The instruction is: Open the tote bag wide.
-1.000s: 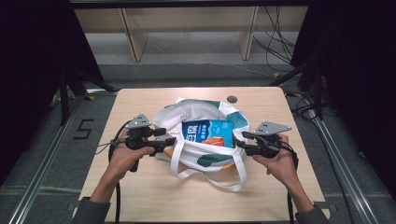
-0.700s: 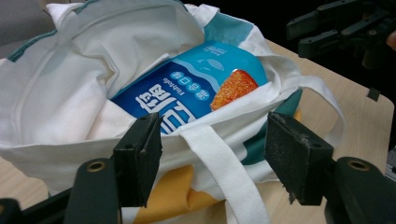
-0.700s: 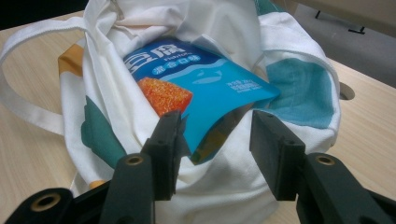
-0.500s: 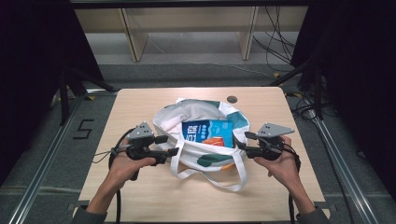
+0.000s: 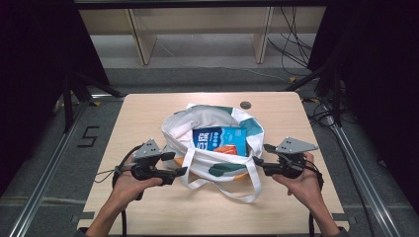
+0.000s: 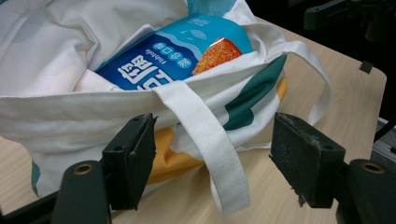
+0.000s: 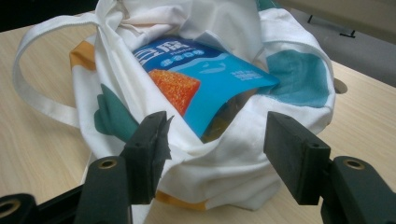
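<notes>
A white tote bag (image 5: 207, 123) with teal and orange patches lies open in the middle of the wooden table (image 5: 143, 113). Inside it rests a blue snack packet (image 5: 219, 139) with an orange picture. My left gripper (image 5: 179, 163) is open at the bag's near left side. In the left gripper view a white handle strap (image 6: 205, 140) hangs between its jaws, untouched, below the packet (image 6: 173, 56). My right gripper (image 5: 259, 154) is open at the bag's right side. In the right gripper view the bag's rim (image 7: 224, 154) sits between its jaws, with the packet (image 7: 205, 79) just beyond.
A small round hole (image 5: 245, 104) sits in the table top behind the bag. The bag's loose strap loop (image 5: 249, 190) lies toward the near edge. Wooden shelving legs (image 5: 141, 39) and floor cables (image 5: 296, 44) stand beyond the table.
Both grippers have drawn back a little toward the near edge, the left more than the right. The bag and packet have not moved.
</notes>
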{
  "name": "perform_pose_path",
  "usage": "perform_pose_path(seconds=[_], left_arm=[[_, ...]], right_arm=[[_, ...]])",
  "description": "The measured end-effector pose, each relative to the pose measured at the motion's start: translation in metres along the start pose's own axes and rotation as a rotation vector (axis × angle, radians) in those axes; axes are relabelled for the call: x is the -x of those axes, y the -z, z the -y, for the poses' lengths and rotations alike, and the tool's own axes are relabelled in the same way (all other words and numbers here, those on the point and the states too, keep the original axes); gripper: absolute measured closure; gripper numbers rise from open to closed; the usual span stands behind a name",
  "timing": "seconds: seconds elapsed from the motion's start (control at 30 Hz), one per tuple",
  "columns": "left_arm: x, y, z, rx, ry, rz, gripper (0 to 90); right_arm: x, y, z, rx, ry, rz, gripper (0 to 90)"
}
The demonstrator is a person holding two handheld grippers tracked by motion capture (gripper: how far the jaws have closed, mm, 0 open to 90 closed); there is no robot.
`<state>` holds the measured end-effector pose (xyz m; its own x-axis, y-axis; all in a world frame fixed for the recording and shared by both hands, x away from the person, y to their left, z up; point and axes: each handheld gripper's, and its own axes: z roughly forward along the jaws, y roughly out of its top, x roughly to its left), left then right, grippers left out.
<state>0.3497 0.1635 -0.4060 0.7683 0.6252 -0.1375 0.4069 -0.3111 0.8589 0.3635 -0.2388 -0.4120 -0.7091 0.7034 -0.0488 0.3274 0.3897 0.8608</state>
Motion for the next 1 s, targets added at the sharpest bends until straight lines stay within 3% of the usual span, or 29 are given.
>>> perform_pose_path(seconds=[0.17, 0.2, 0.23, 0.33, 0.43, 0.47, 0.57, 0.63, 0.87, 0.93, 0.97, 1.0], left_arm=[[0.003, 0.002, 0.003, -0.011, -0.007, 0.007, 30.0], [0.004, 0.002, 0.005, -0.010, -0.006, 0.008, 30.0], [0.006, 0.001, 0.006, -0.004, -0.007, 0.011, 30.0], [0.011, 0.003, 0.008, -0.006, -0.017, 0.016, 29.9], [0.017, 0.004, 0.012, 0.002, -0.021, 0.012, 28.9], [0.018, 0.005, 0.014, -0.007, -0.030, 0.015, 28.8], [0.022, 0.005, 0.019, -0.008, -0.025, 0.028, 28.8], [0.025, 0.007, 0.022, -0.002, -0.028, 0.044, 28.8], [0.030, 0.008, 0.035, 0.013, -0.029, 0.054, 28.0], [0.029, 0.007, 0.040, 0.002, -0.050, 0.052, 27.9], [0.030, 0.006, 0.043, -0.010, -0.049, 0.047, 27.8], [0.031, 0.005, 0.046, -0.011, -0.026, 0.039, 27.7]], right_arm=[[-0.003, 0.004, 0.011, -0.007, -0.032, 0.005, 39.8], [-0.003, 0.004, 0.011, -0.007, -0.032, 0.005, 39.8], [0.000, 0.003, 0.012, 0.003, 0.000, -0.004, 39.7], [-0.004, 0.009, 0.018, 0.002, -0.031, 0.019, 39.5], [-0.005, 0.012, 0.021, -0.005, -0.038, 0.013, 38.6], [-0.004, 0.013, 0.022, 0.006, -0.020, 0.017, 38.2], [-0.009, 0.017, 0.028, -0.006, -0.060, 0.011, 37.6], [-0.009, 0.019, 0.033, -0.005, -0.034, 0.006, 37.3], [-0.018, 0.024, 0.047, -0.014, -0.064, -0.007, 35.7], [-0.021, 0.025, 0.050, -0.020, -0.069, -0.015, 35.4], [-0.020, 0.025, 0.051, -0.014, -0.036, -0.015, 35.3], [-0.023, 0.026, 0.053, -0.028, -0.061, -0.021, 35.0]])
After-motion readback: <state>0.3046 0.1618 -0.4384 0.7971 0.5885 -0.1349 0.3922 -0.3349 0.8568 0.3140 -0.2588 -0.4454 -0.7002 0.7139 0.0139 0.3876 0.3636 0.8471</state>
